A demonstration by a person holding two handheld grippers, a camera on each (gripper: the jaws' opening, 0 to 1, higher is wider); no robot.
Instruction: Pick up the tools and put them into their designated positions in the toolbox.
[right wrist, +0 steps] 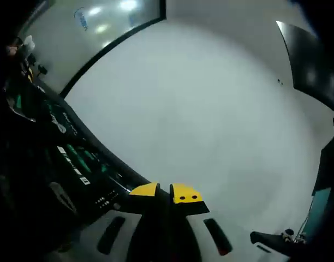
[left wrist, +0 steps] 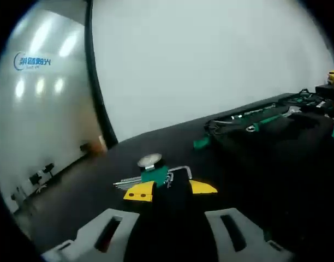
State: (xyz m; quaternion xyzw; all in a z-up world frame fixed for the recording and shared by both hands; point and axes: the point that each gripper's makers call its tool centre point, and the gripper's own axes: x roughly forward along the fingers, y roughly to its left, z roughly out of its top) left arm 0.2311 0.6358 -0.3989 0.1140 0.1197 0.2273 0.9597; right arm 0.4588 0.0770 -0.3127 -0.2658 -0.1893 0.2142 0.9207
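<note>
1. Nearest the lens, the left tool (left wrist: pixel 170 189) has its yellow-tipped jaws spread, with a dark bar between them; whether they grip anything cannot be told.
2. Just beyond those tips lies a set of hex keys (left wrist: pixel 153 176): thin bright metal rods in a green holder, a round silvery cap above. Their long axis runs crosswise to the jaws.
3. That set rests on the dark matte bench (left wrist: pixel 90 191); the left tool is plainly the nearer.
4. An open toolbox (left wrist: pixel 276 123), black, with green-handled tools seated in it, lies up and right of the set, well apart.
5. Yellow tips of the right tool (right wrist: pixel 166 192) stand almost closed, holding nothing, pointing at a pale wall (right wrist: pixel 210 109); the toolbox lies to its left.
</note>
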